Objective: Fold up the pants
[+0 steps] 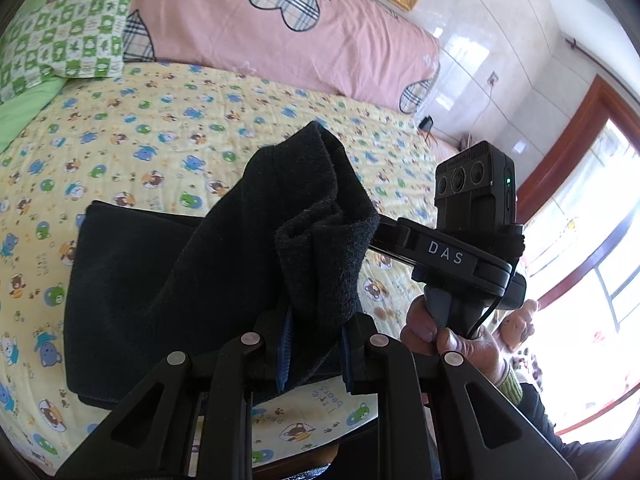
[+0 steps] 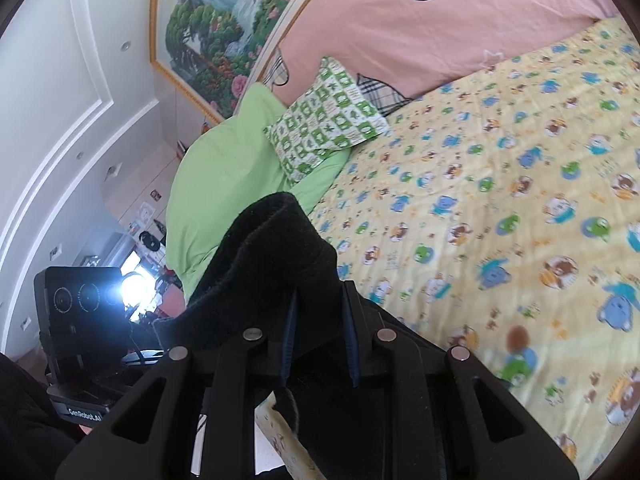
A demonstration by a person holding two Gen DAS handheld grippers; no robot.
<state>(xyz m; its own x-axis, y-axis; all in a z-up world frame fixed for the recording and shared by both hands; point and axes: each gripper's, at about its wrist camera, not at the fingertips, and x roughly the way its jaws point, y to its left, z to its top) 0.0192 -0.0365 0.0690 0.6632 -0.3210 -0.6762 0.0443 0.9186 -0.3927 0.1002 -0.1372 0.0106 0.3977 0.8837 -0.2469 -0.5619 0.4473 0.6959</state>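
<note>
Left wrist view: the black pants [image 1: 168, 280] are lifted at one end, with a bunched fold of the fabric pinched between the blue pads of the left gripper [image 1: 314, 344], so that claw is clamped on the pants. The rest of the pants is spread flat on the yellow cartoon bedsheet [image 1: 160, 140]. The right gripper [image 1: 452, 256] is seen just beside the raised fabric, gripped by a hand [image 1: 452, 340]; its fingers are hidden behind the cloth there. A pink quilt [image 1: 280, 32] and a green checked pillow [image 1: 64, 36] are lined up at the far side.

Right wrist view: the right gripper [image 2: 320, 340] is closed on a raised hump of the pants [image 2: 272, 272], held over the bedsheet [image 2: 500, 200] edge.
</note>
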